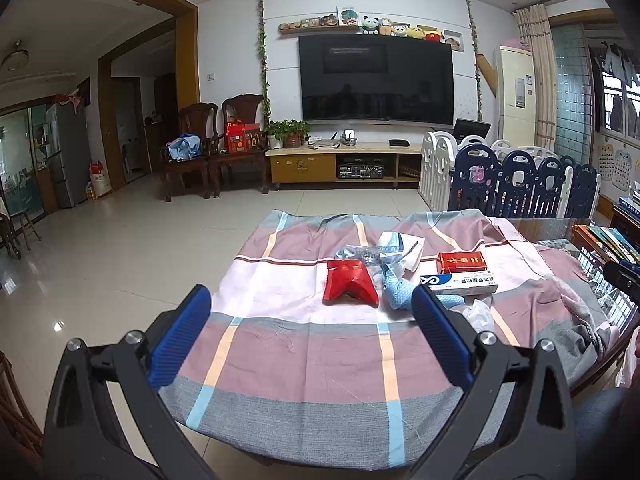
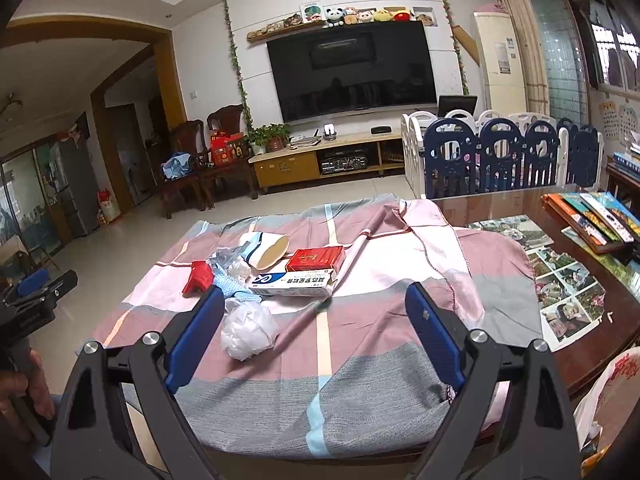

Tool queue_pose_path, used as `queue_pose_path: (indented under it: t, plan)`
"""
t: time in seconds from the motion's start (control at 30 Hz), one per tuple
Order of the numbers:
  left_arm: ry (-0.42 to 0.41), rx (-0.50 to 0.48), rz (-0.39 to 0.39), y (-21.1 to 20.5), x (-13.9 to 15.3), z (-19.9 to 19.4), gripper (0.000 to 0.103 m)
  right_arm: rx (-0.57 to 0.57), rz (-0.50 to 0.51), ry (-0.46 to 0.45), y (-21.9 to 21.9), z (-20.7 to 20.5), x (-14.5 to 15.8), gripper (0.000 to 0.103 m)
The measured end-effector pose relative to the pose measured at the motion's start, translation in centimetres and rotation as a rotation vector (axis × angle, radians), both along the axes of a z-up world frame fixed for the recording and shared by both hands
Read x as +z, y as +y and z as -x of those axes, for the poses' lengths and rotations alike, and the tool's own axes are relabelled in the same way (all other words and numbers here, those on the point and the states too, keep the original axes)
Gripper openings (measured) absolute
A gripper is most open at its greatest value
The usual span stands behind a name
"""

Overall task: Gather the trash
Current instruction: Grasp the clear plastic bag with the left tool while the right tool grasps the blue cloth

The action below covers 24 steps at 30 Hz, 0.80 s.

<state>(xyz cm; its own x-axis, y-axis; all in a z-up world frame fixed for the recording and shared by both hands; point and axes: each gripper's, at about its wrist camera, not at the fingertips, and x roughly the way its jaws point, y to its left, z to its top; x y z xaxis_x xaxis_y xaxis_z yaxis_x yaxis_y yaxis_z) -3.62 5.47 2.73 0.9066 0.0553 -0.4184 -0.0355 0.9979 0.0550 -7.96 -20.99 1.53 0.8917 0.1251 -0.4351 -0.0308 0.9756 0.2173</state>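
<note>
Plaid cloth point(image 2: 352, 344) (pink, grey); red box point(image 2: 316, 259).

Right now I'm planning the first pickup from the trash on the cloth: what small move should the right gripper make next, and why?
Probably ease the right gripper forward and down over the white crumpled wad. Its jaws stand wide and empty, and the wad lies nearest, just inside the left finger, apart from the toothpaste box.

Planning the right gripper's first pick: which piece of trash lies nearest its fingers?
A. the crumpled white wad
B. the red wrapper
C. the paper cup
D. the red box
A: the crumpled white wad lies just ahead of the open right gripper, nearer than the rest.
</note>
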Motion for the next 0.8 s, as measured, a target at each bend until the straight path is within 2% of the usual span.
queue_pose_path:
  t: [0.17,0.23,0.4,0.57,0.67,0.7,0.73,0.77,0.8]
  plan:
    - [0.065,-0.009,0.003,-0.5,-0.5,-1.2,0.1,0.002,0.007,0.013,0.2,-0.1,-0.1,0.09]
    - [0.128,-0.052,0.004,-1.9,-1.4,-2.8,0.1,0.007,0.011,0.016,0.4,-0.2,-0.1,0.09]
    - [0.273,-0.185,0.015,-8.1,-4.8,-6.7,0.1,0.011,-0.005,0.029,0.5,-0.6,-0.3,0.09]
    - [0.279,-0.28,-0.027,-14.3,-6.5,-9.1,0.1,0.017,-0.002,0.029,0.6,-0.6,-0.3,0.09]
    - [0.355,-0.302,-0.033,-16.8,-8.5,-11.6,0.097,0.018,-0.007,0.034,0.5,-0.7,-0.4,0.09]
    - [0.397,-0.311,-0.018,-17.1,-9.6,-12.5,0.083,0.018,-0.006,0.036,0.6,-0.8,-0.4,0.09]
    - [0.446,-0.322,0.001,-17.1,-10.6,-13.1,0.043,0.021,-0.005,0.039,0.7,-0.8,-0.5,0.09]
    - [0.5,-0.328,0.023,-16.7,-11.6,-13.6,0.026,0.023,-0.002,0.043,0.8,-0.9,-0.5,0.09]
    - [0.513,-0.336,0.054,-15.8,-11.9,-13.6,0.022,0.024,0.0,0.045,0.9,-0.9,-0.5,0.09]
